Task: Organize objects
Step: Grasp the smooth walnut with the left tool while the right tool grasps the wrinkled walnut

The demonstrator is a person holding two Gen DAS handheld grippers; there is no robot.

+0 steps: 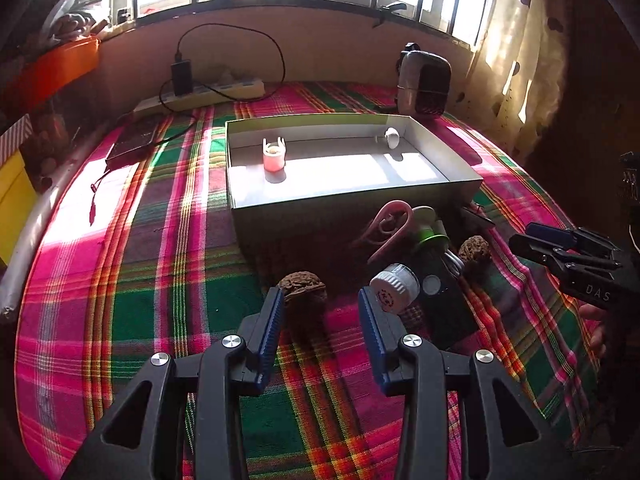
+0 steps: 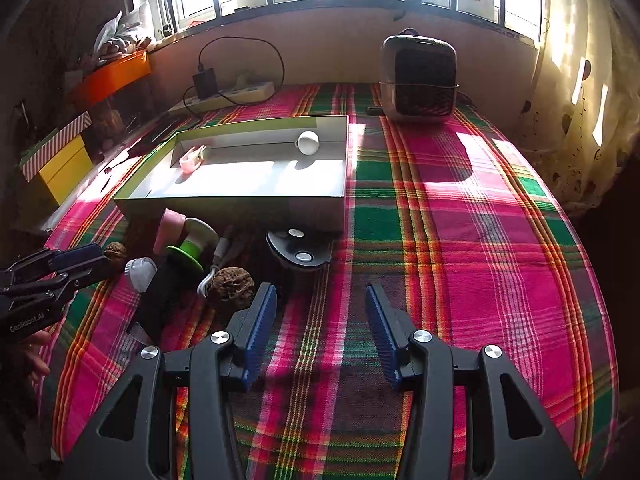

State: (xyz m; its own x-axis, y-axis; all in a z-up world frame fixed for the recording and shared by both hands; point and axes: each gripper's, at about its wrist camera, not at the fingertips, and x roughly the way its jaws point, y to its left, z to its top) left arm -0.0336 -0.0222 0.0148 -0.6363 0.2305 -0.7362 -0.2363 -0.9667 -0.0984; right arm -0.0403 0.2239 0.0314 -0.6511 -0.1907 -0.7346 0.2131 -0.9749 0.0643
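An open grey box [image 1: 352, 196] [image 2: 240, 202] lies on the plaid cloth, holding a pink clip-like piece [image 1: 274, 156] [image 2: 191, 159] and a small white ball-shaped item [image 1: 391, 137] [image 2: 308, 142]. In front of it lies a pile: a walnut [image 1: 303, 285] [image 2: 116, 251], a second walnut [image 1: 475, 251] [image 2: 231, 283], a white ribbed cap [image 1: 394, 288] [image 2: 140, 272], a black device with a green ring [image 1: 436, 268] [image 2: 180, 276], a pink loop [image 1: 386, 228] and a black disc [image 2: 298, 250]. My left gripper [image 1: 320, 312] is open, its left finger beside the first walnut. My right gripper [image 2: 320, 312] is open and empty over bare cloth.
A grey heater [image 2: 420, 80] [image 1: 424, 84] stands at the back right. A power strip with a charger and cable [image 1: 208, 88] [image 2: 228, 92] lies at the back left. Orange and yellow boxes [image 2: 60, 172] stand along the left edge. A curtain [image 2: 580, 100] hangs on the right.
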